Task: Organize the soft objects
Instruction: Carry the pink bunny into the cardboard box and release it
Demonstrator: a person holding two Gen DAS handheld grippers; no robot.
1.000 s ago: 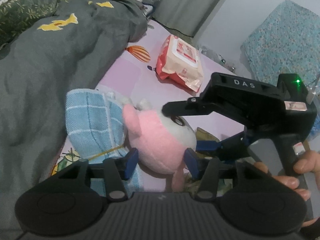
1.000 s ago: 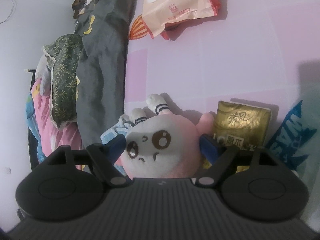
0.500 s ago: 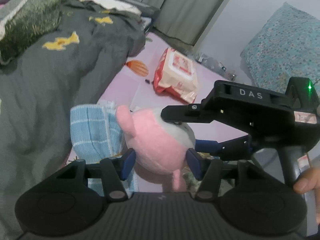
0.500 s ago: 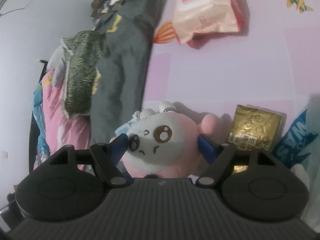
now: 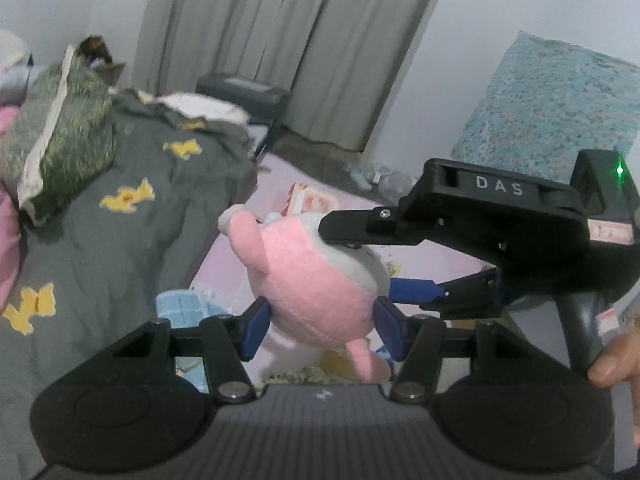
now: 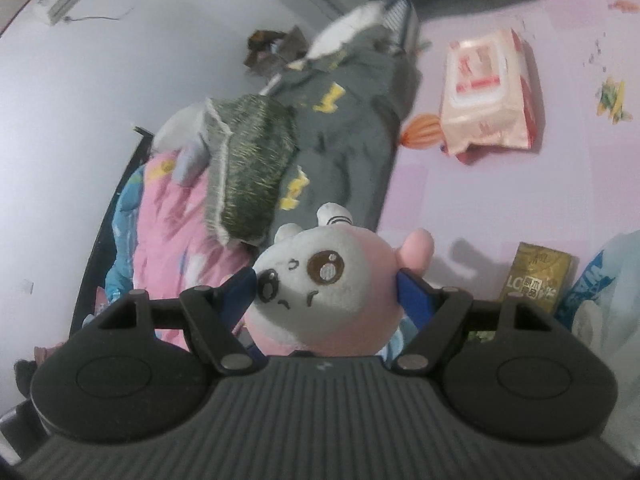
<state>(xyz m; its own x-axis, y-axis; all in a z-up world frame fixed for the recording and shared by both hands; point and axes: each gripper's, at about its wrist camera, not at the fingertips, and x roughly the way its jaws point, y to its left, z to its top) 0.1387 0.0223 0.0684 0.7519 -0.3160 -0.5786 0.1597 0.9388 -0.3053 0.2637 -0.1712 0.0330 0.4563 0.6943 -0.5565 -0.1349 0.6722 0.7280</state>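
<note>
A pink and white plush toy hangs in the air above the pink mat, held from two sides. My left gripper is shut on its pink back, blue pads pressing into both flanks. My right gripper comes in from the right and clamps the toy's white face side. In the right wrist view the plush toy faces the camera, and my right gripper is shut on its cheeks. A hand holds the right gripper's handle.
A blue checked cloth lies on the mat below. A wipes pack and a gold tissue pack rest on the pink mat. A grey blanket, a green pillow and a teal pillow surround it.
Both grippers have risen with the plush toy, lifting it off the mat and away from the blue cloth. Both views now look higher into the room.
</note>
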